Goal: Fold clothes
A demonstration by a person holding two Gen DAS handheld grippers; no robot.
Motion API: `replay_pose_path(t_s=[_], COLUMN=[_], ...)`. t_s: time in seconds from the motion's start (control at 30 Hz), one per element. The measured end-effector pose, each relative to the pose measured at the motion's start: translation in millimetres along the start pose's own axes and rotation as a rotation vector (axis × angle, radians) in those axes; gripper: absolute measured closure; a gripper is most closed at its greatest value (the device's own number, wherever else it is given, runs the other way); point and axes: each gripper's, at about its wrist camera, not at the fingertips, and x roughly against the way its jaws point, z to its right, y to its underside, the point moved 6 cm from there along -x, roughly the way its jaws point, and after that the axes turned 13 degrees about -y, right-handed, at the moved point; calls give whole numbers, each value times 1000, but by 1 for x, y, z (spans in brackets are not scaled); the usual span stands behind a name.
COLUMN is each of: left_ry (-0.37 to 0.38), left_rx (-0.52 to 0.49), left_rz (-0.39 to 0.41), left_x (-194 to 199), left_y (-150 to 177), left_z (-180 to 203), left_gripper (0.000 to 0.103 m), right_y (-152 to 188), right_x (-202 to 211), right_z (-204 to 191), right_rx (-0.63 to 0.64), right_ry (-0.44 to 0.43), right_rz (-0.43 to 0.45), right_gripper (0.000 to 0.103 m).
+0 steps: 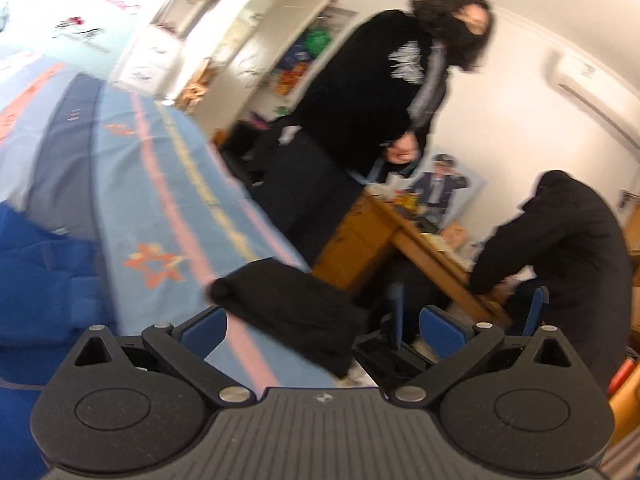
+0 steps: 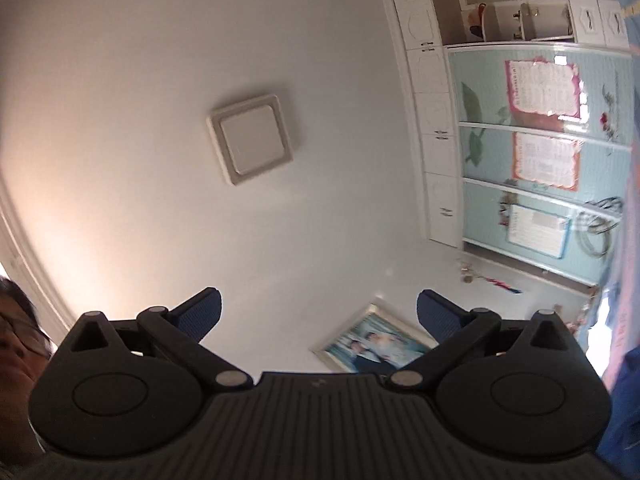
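Note:
In the left wrist view a blue garment (image 1: 44, 280) lies bunched at the left on a bed with a striped blue sheet (image 1: 160, 184). A folded black garment (image 1: 288, 312) sits at the bed's near edge, just ahead of my left gripper (image 1: 320, 328), which is open and empty. The other gripper (image 1: 464, 316) shows past it, low at the right. My right gripper (image 2: 320, 316) is open and empty and points up at the ceiling. A strip of blue cloth (image 2: 624, 400) shows at the right edge of the right wrist view.
A person in black (image 1: 380, 92) stands beside the bed. Another in black (image 1: 560, 240) bends over a cluttered wooden desk (image 1: 404, 236). White cupboards (image 1: 208, 36) stand behind. The right wrist view shows a ceiling lamp (image 2: 250, 144), wardrobe doors (image 2: 536, 152) and a face (image 2: 16, 340).

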Motion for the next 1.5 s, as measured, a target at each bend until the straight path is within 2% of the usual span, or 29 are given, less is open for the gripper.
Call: replay_pose_path(t_s=[0.07, 0.13, 0.17, 0.27, 0.37, 0.43, 0.53, 0.63, 1.0, 1.03, 1.27, 1.37, 1.4, 1.47, 1.5], left_ry=[-92, -192, -234, -309, -318, -314, -305, -315, -373, -372, -362, -363, -367, -359, -363], left_rx=[49, 122, 163, 252, 303, 328, 344, 373, 481, 490, 517, 519, 520, 503, 483], left_rz=[-11, -21, -24, -55, -32, -6, 38, 43, 31, 27, -9, -53, -69, -85, -86], left_x=[6, 16, 21, 36, 60, 78, 104, 122, 160, 160, 140, 128, 124, 122, 124], left_y=[5, 15, 21, 36, 40, 42, 48, 61, 99, 101, 112, 119, 122, 124, 124], left_z=[-26, -57, -73, -111, -129, -136, -139, -148, -212, -218, -246, -252, -254, -254, -253], left_gripper=[1, 1, 1, 1, 1, 1, 1, 1, 1, 1, 1, 1, 1, 1, 1], right_y=[13, 34, 45, 78, 101, 112, 127, 137, 140, 140, 139, 156, 163, 178, 183], right_x=[-2, -4, -5, -3, 5, 13, 17, 16, 64, 65, 45, 29, 28, 38, 41], right_z=[22, 48, 60, 99, 134, 143, 135, 118, 45, 43, 66, 86, 94, 105, 103], right_rx=[61, 134, 150, 93, -100, -156, -167, -163, -65, -71, -225, -224, -226, -224, -198], right_ry=[176, 378, 450, 565, 605, 625, 640, 651, 855, 855, 710, 778, 829, 1009, 1069], right_rz=[-59, -155, -201, -293, -267, -251, -231, -234, -222, -217, -165, -293, -350, -476, -533], right_gripper=[0, 0, 0, 0, 0, 0, 0, 0, 0, 0, 0, 0, 0, 0, 5])
